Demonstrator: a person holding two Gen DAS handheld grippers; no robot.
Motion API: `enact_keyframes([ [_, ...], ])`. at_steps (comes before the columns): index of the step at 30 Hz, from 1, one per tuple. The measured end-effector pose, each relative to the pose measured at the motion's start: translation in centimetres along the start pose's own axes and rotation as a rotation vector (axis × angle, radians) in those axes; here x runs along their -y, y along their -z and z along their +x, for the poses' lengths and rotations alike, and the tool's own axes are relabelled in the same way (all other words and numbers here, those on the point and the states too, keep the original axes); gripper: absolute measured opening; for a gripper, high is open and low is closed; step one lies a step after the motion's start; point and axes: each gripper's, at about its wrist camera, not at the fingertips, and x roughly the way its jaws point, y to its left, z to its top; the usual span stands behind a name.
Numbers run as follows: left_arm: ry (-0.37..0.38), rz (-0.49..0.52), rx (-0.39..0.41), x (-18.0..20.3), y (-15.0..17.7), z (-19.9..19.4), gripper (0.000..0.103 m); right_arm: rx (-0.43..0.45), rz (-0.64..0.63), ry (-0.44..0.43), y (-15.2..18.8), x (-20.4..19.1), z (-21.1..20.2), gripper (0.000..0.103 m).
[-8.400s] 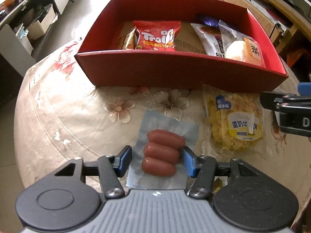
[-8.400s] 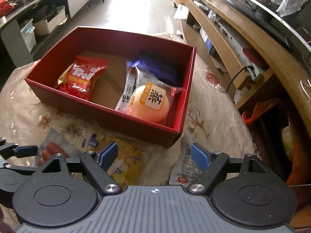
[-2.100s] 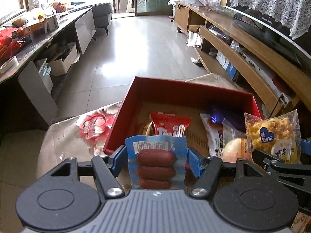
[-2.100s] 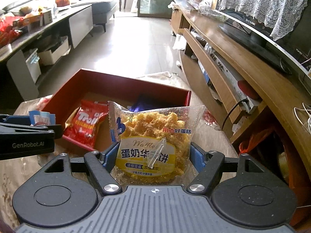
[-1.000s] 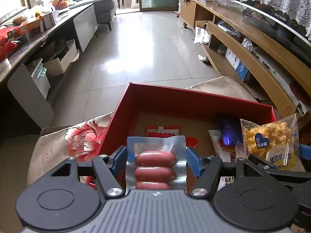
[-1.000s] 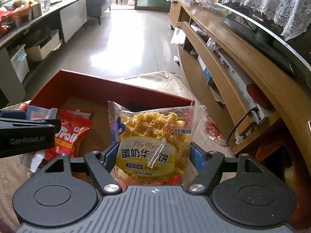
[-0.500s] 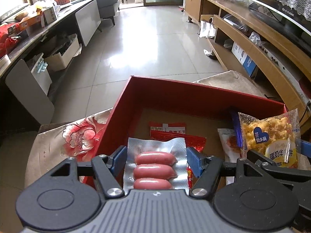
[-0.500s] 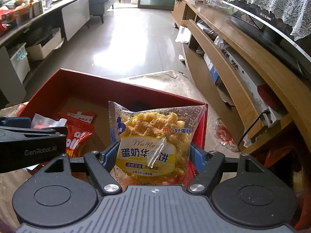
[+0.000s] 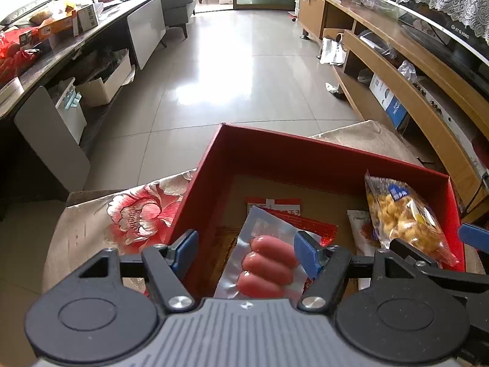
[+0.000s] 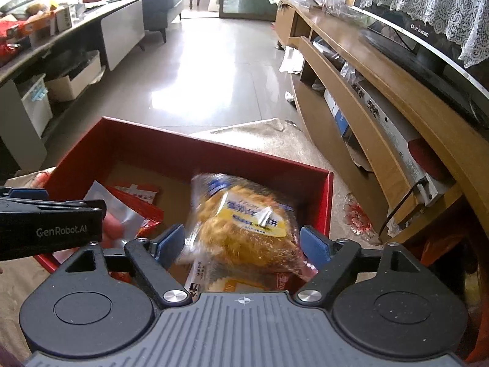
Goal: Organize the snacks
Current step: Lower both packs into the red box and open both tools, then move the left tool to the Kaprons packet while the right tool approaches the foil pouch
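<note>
Both packs, carried upright a moment ago, now tip into the red box [image 9: 305,156]: the right tool [image 10: 243,243] has just been opening, released, its waffle pack [image 10: 244,226] dropping blurred, while the left tool [image 9: 244,252], jaws apart, lets the sausage pack [image 9: 266,260] slip.

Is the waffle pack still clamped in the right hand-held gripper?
No, released: the jaws have just been opening, and the waffle pack tilts, blurred, between the spread right hand-held gripper over the red box.
</note>
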Motion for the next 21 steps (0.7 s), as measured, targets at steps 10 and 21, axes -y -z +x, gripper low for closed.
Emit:
enact_keyframes([
  [10,0.065,0.023,0.009,-0.3,1.3,-2.8,0.071,0.01,0.015,0.043,0.8,1.2,-1.9,0.089],
  [21,0.122,0.106,-0.027,0.5,6.3,-6.2,0.075,0.0,0.034,0.06,3.8,2.1,-4.8,0.09],
])
